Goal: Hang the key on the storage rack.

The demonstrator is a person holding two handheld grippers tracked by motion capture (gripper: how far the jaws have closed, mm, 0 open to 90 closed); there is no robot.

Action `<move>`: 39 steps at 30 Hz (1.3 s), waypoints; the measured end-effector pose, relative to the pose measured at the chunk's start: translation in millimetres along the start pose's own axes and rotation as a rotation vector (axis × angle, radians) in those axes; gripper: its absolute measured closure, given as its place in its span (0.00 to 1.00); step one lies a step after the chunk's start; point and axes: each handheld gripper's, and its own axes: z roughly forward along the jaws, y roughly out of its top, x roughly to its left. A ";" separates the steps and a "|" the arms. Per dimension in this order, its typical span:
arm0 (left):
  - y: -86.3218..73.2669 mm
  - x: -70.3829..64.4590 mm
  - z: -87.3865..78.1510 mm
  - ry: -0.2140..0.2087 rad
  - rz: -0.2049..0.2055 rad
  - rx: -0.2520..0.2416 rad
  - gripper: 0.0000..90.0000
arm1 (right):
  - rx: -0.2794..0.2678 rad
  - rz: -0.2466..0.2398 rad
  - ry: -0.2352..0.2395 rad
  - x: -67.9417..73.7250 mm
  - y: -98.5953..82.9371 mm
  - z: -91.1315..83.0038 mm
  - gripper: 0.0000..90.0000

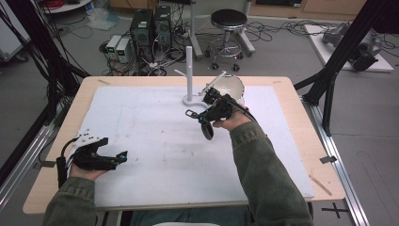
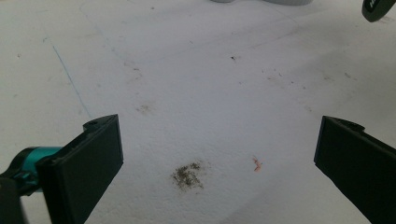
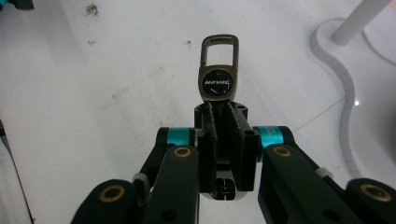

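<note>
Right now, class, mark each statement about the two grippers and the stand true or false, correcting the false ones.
1. The right gripper grips a keyring. True.
2. The left gripper is shut. False: its jaws stand wide apart over the white mat.
3. The keyring hangs on the stand. False: it sits between the right gripper's jaws, beside the stand.
4. The stand is white. True.

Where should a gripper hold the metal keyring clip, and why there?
Grip the keyring clip by the flat strap below its round badge, as the right gripper does now, jaws closing on its two flat faces. That leaves the open loop end projecting free toward the white peg stand.
</note>
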 end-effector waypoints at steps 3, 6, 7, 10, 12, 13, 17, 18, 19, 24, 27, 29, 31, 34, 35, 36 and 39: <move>-0.1 -0.3 -0.1 -0.003 0.000 0.000 0.02 | -0.008 0.002 0.004 -3.6 7.3 -3.8 0.92; 0.0 0.3 -0.4 -0.003 0.000 -0.003 0.02 | -0.013 0.012 0.006 -8.0 13.0 -6.9 0.92; 0.0 0.4 -0.4 -0.003 -0.001 -0.003 0.02 | -0.012 0.012 0.003 -9.6 14.7 -7.9 0.92; -0.1 0.2 -0.1 -0.002 -0.001 -0.002 0.02 | -0.004 0.018 -0.002 -13.1 19.3 -10.1 0.92; 0.0 -0.1 0.0 -0.003 -0.001 0.001 0.02 | -0.003 0.015 -0.004 -15.2 22.0 -11.6 0.92; 0.0 -0.2 0.1 -0.005 -0.001 0.001 0.02 | -0.004 0.019 -0.002 -16.1 23.4 -12.7 0.92; 0.0 0.0 -0.2 -0.004 -0.001 0.000 0.02 | -0.012 0.022 0.000 -20.5 30.6 -17.5 0.92; -0.1 0.1 -0.1 -0.002 -0.002 -0.002 0.02 | -0.015 0.023 0.004 -21.7 32.3 -18.3 0.92; 0.0 0.2 -0.1 -0.003 -0.001 -0.001 0.02 | -0.017 0.020 0.002 -23.1 33.9 -19.3 0.92; -0.1 0.3 -0.2 -0.003 0.001 -0.001 0.02 | -0.018 0.034 0.002 -31.2 43.2 -24.6 0.92; -0.1 0.5 -0.2 -0.004 -0.002 -0.002 0.02 | -0.014 0.043 -0.002 -38.0 48.8 -28.0 0.92; -0.2 0.5 -0.1 -0.005 -0.002 -0.002 0.02 | -0.018 0.051 -0.011 -41.3 53.5 -31.0 0.92; -0.2 0.7 -0.1 -0.003 0.000 0.001 0.02 | -0.024 0.053 -0.009 -44.0 57.8 -34.5 0.92; -0.2 0.7 -0.1 -0.004 -0.005 0.001 0.02 | -0.032 0.045 -0.022 -46.6 65.3 -40.6 0.92; -0.2 0.8 -0.1 -0.005 -0.004 0.001 0.02 | -0.040 0.047 -0.024 -47.5 67.6 -42.6 0.92; -0.2 0.6 0.1 -0.006 -0.006 0.001 0.02 | -0.045 0.048 -0.023 -48.3 69.9 -44.4 0.92; -0.3 0.3 0.6 -0.006 -0.005 0.001 0.02 | -0.048 0.048 -0.040 -51.8 77.8 -47.9 0.92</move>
